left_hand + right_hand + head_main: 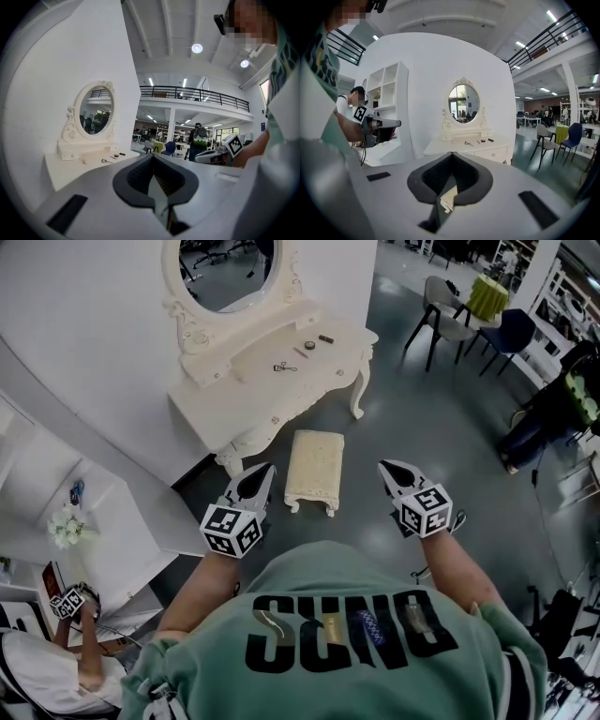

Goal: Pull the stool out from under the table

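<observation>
From the head view, looking steeply down: the cream-topped stool [314, 468] stands on the dark floor just in front of the white dressing table [246, 395]. Its far short end is near the table's front edge and looks clear of it. The left gripper [259, 478] and right gripper [397, 472] hover either side of the stool's near end, touching nothing. The oval mirror [221, 274] is cut off by the top edge. The small items [309, 346] on the tabletop are too tiny to name. At the lower left corner another person [56, 652] is only partly in frame.

Over to the left gripper view: the left gripper [153, 160] has its jaws pressed together with nothing between them. Its grey body fills the lower half and blocks the floor. The dressing table [75, 166] and mirror [95, 114] sit at the left, and the right gripper [213, 156] pokes in from the right.

Now the right gripper view: the right gripper [451, 157] is also fully closed and holds nothing. There is a pale scrap low in the seam that I cannot identify. Beyond are the dressing table [480, 146], the mirror [463, 103], a white shelf unit [388, 101], the left gripper [378, 124] and two chairs [544, 137] on the right. Again the gripper body hides the floor below the table.
</observation>
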`<act>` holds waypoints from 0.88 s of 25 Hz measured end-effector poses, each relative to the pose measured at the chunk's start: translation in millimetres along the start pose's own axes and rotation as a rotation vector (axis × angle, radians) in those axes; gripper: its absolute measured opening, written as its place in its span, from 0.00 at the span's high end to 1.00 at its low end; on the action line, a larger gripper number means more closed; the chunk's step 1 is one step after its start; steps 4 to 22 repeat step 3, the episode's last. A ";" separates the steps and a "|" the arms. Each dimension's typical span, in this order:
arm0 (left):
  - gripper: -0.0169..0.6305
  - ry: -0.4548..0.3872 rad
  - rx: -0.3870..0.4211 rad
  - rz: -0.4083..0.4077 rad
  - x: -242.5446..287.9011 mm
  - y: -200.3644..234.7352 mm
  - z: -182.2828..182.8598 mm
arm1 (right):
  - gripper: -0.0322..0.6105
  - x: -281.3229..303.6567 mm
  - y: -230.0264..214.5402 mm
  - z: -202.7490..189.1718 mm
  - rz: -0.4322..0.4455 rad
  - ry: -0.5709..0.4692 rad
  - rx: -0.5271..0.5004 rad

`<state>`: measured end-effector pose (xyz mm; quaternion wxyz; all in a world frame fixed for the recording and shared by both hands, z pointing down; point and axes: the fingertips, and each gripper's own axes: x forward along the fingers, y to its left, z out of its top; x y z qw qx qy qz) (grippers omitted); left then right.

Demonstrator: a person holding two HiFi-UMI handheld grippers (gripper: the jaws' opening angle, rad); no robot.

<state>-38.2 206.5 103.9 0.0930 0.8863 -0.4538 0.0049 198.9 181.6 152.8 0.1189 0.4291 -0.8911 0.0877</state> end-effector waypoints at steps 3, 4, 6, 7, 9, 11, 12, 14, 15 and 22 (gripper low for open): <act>0.96 -0.002 -0.004 -0.003 1.4 -2.7 0.6 | 0.96 -2.0 -2.6 1.7 -0.001 0.000 -0.003; 0.96 -0.002 -0.004 -0.003 1.4 -2.7 0.6 | 0.96 -2.0 -2.6 1.7 -0.001 0.000 -0.003; 0.96 -0.002 -0.004 -0.003 1.4 -2.7 0.6 | 0.96 -2.0 -2.6 1.7 -0.001 0.000 -0.003; 0.96 -0.002 -0.004 -0.003 1.4 -2.7 0.6 | 0.96 -2.0 -2.6 1.7 -0.001 0.000 -0.003; 0.96 -0.002 -0.004 -0.003 1.4 -2.7 0.6 | 0.96 -2.0 -2.6 1.7 -0.001 0.000 -0.003; 0.96 -0.002 -0.004 -0.003 1.4 -2.7 0.6 | 0.96 -2.0 -2.6 1.7 -0.001 0.000 -0.003; 0.96 -0.002 -0.004 -0.003 1.4 -2.7 0.6 | 0.96 -2.0 -2.6 1.7 -0.001 0.000 -0.003; 0.96 -0.002 -0.004 -0.003 1.4 -2.7 0.6 | 0.96 -2.0 -2.6 1.7 -0.001 0.000 -0.003; 0.96 -0.002 -0.004 -0.003 1.4 -2.7 0.6 | 0.96 -2.0 -2.6 1.7 -0.001 0.000 -0.003; 0.96 -0.002 -0.004 -0.003 1.4 -2.7 0.6 | 0.96 -2.0 -2.6 1.7 -0.001 0.000 -0.003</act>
